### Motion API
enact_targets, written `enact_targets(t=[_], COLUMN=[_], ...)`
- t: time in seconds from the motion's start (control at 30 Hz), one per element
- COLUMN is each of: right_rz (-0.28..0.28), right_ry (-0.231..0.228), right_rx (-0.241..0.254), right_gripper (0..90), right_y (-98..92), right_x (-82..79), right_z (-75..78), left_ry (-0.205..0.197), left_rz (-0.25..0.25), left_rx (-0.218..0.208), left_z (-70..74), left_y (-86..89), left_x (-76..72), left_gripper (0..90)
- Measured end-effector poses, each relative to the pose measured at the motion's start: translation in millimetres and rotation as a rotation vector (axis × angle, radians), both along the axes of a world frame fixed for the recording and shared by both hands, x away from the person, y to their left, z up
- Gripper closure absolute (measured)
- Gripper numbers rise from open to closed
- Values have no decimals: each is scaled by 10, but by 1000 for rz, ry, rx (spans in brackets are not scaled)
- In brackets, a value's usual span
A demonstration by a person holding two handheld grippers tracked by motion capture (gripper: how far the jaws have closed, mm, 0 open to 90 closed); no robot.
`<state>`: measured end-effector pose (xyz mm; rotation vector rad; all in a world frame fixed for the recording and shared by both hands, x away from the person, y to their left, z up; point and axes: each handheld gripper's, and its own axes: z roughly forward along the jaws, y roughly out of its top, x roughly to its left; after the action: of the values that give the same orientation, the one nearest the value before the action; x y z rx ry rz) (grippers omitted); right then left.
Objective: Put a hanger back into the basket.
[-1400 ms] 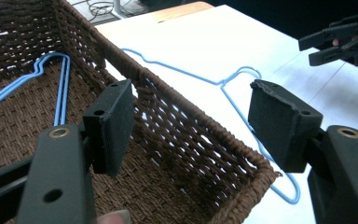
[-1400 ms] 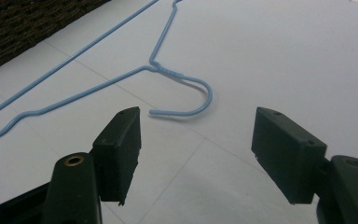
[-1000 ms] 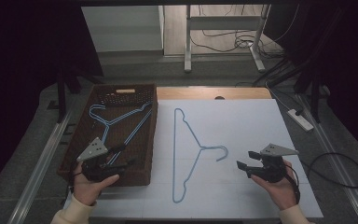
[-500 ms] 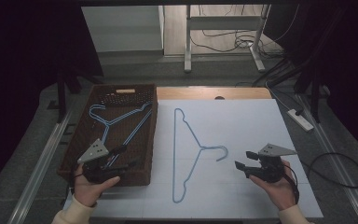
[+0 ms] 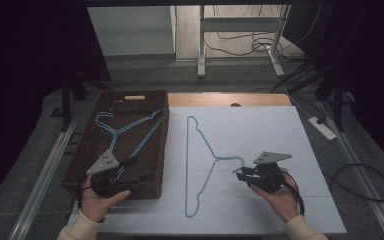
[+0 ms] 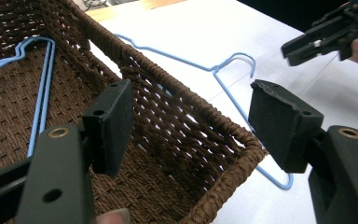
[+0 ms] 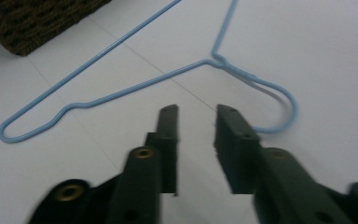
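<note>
White board (image 5: 260,125) covers the table, with one wicker basket (image 5: 82,167) at its left edge. Three blue hangers: two lie in the basket (image 5: 125,129), one (image 5: 202,150) flat on the board. The left gripper (image 5: 137,172) hovers over the basket's near right corner, jaws wide apart and empty. The right gripper (image 5: 240,172), jaws slightly parted and empty, points at the board hanger's hook, just short of touching.

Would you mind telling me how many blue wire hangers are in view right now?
2. One hanger lies flat on the white table, right of the basket. Another hanger lies inside the wicker basket; it shows doubled outlines, so a further one may be stacked there.
</note>
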<state>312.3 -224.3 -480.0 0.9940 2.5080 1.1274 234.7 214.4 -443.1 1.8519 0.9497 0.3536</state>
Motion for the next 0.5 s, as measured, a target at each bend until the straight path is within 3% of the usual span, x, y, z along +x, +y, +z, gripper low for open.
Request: enact_targets(t=[0.13, 0.37, 0.5], right_rz=[11, 22, 54], right_ry=[25, 88, 108], right_rx=[-24, -33, -66], right_gripper=[890, 899, 899], right_y=[188, 541, 806], right_x=[158, 487, 522], right_z=[-43, -211, -288], left_ry=[-2, 2, 3], left_rz=[-1, -4, -4], left_rx=[-1, -1, -2], left_z=[7, -1, -6], left_y=[3, 3, 13], left_x=[2, 15, 19], left_gripper=[319, 320, 320])
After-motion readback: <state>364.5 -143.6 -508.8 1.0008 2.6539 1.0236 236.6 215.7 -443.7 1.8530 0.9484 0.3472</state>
